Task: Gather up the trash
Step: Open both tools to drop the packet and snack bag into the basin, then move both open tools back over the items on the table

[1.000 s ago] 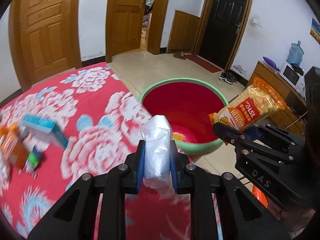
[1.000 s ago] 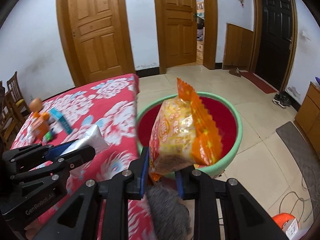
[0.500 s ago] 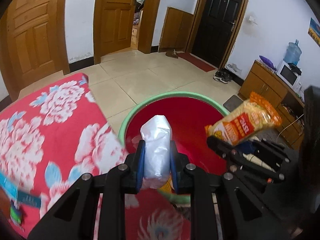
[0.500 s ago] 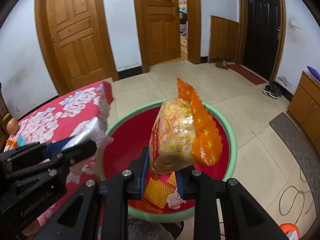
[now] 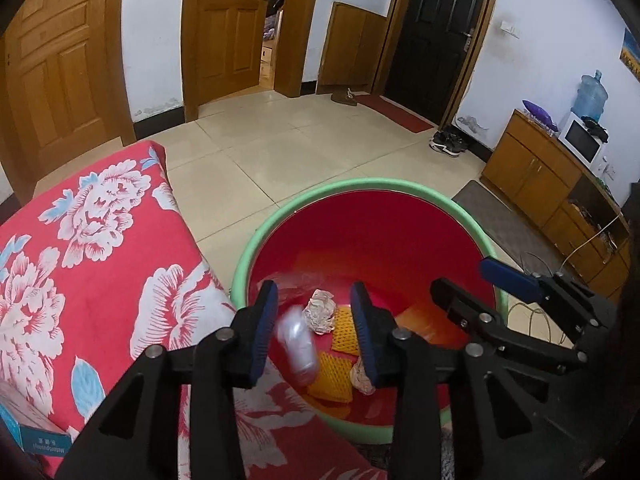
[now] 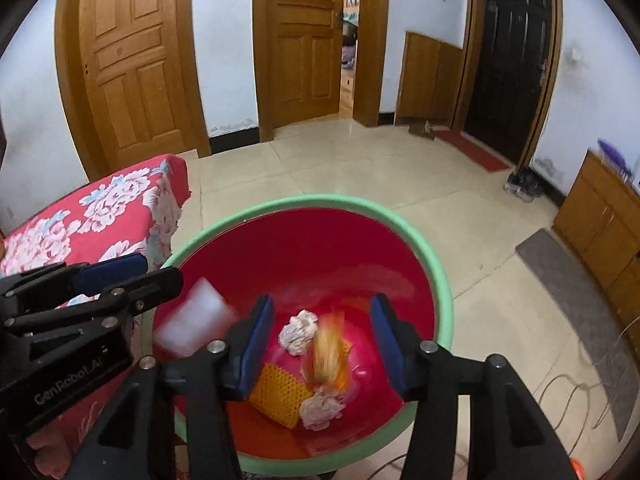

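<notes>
Both jaws just parted, silver packet (image 5: 298, 346) and snack bag (image 6: 329, 354) loose inside basin rim (image 5: 360, 186).

Both wrist views look steeply down, sharing the basin (image 5: 280, 216).

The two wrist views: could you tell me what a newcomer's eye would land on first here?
First, the big red basin with a green rim on the floor beside the flowered red tablecloth. Over it, both grippers have just been opening: a blurred white packet drops between the left gripper jaws, and an orange snack bag falls from the right gripper.
</notes>
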The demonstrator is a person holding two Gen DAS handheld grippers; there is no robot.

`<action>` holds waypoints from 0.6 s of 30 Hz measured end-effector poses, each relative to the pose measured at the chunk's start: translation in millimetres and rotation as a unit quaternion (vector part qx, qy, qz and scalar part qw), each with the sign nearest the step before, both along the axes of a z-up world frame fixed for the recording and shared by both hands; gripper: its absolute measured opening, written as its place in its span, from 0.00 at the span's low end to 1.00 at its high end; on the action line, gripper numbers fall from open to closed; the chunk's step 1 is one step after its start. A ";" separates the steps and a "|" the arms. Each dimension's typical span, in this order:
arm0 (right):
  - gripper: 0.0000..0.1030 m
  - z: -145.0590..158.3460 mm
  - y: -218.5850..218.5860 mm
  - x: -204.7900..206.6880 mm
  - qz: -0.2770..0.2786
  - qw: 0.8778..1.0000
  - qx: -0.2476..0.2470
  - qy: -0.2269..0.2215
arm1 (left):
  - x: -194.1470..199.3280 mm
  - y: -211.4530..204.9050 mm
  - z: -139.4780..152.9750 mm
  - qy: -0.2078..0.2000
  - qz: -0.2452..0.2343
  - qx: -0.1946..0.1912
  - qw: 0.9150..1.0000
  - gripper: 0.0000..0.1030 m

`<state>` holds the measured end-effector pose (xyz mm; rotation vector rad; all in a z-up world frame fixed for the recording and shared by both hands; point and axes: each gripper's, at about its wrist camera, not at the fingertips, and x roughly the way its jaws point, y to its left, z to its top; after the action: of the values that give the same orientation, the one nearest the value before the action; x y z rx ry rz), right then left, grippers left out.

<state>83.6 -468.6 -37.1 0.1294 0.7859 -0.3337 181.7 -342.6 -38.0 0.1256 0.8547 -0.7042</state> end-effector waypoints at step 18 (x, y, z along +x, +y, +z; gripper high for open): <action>0.59 12.0 22.1 -27.2 -0.010 1.000 0.014 -0.008 | -25.7 37.4 8.1 -0.002 0.016 0.003 1.000 0.44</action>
<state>56.4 -446.5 -25.0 0.1662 0.7749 -0.3409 156.0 -305.2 -29.9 0.1183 0.8543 -0.6712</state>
